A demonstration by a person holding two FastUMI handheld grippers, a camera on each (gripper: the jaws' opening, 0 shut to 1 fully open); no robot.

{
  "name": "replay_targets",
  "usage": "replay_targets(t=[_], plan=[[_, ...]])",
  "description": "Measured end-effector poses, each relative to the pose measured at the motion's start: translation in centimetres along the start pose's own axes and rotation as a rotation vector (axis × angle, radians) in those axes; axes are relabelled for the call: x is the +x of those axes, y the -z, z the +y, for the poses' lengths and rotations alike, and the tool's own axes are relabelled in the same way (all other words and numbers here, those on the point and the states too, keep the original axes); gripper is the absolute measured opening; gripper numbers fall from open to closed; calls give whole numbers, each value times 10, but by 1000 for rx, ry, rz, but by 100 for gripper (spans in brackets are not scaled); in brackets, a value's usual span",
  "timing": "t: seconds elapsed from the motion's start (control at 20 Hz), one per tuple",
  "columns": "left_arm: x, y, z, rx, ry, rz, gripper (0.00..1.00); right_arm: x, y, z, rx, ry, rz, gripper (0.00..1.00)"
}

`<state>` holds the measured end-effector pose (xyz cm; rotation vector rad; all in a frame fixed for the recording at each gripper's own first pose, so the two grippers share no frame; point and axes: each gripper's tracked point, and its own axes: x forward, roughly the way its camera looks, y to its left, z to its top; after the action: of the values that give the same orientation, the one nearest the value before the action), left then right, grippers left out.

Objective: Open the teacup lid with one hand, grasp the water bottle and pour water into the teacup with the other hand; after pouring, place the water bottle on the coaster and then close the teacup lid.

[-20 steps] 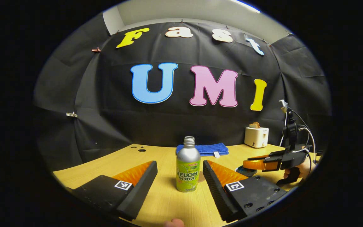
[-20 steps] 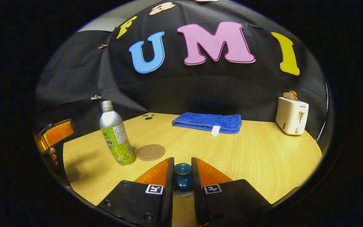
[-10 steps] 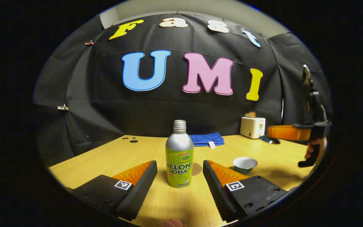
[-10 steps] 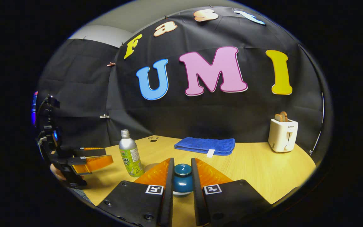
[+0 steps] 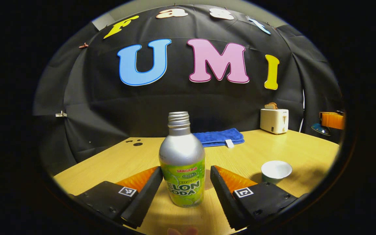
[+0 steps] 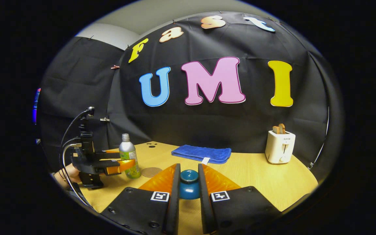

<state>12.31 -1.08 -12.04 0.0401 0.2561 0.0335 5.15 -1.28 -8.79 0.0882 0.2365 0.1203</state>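
A silver bottle (image 5: 182,169) with a green label and no cap stands upright on the wooden table (image 5: 135,160). My left gripper (image 5: 184,187) is open, one finger on each side of the bottle with gaps showing. The white-lined teacup (image 5: 276,170) sits uncovered to the right. In the right gripper view, my right gripper (image 6: 188,187) is shut on the dark teal lid (image 6: 189,178) and holds it above the table. There too, the left gripper (image 6: 121,161) flanks the bottle (image 6: 128,156), with the round cork coaster (image 6: 151,172) just beside it.
A folded blue towel (image 5: 219,137) lies at the back of the table, and a white toaster (image 5: 274,120) stands at the back right. The right gripper (image 5: 331,120) with the lid hangs at the far right edge. A hand (image 6: 69,174) holds the left gripper.
The right gripper has lifted the lid off the teacup and carried it up and away to the right. The left gripper has advanced until the bottle stands between its fingers.
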Motion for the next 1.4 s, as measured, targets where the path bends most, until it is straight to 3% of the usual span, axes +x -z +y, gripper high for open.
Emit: replay_targets(t=[0.15, 0.2, 0.25, 0.35, 0.5, 0.75, 1.0, 1.4], plan=[[6, 2, -3, -3, 0, -2, 84, -4, -7, -12, 15, 17, -18, 31], [2, 1, -8, 11, 11, 5, 83, -6, -9, -16, 18, 23, -20, 27], [0, -2, -12, 34, 21, 7, 82, -7, -9, -21, 19, 32, -23, 31], [-7, -7, -16, 118, 24, -6, 81, -9, -9, -29, 23, 47, -20, 31], [-18, -26, -24, 332, 6, -40, 81, -11, -8, -38, 40, 61, -16, 31], [-22, -42, -37, 829, -58, -76, 78, -19, -15, -57, 34, 100, -30, 31], [-17, -40, -44, 1185, -77, -74, 80, -27, -22, -68, 28, 125, -48, 31], [-10, -34, -68, 1571, -91, -81, 80, -29, -22, -73, 26, 138, -47, 31]])
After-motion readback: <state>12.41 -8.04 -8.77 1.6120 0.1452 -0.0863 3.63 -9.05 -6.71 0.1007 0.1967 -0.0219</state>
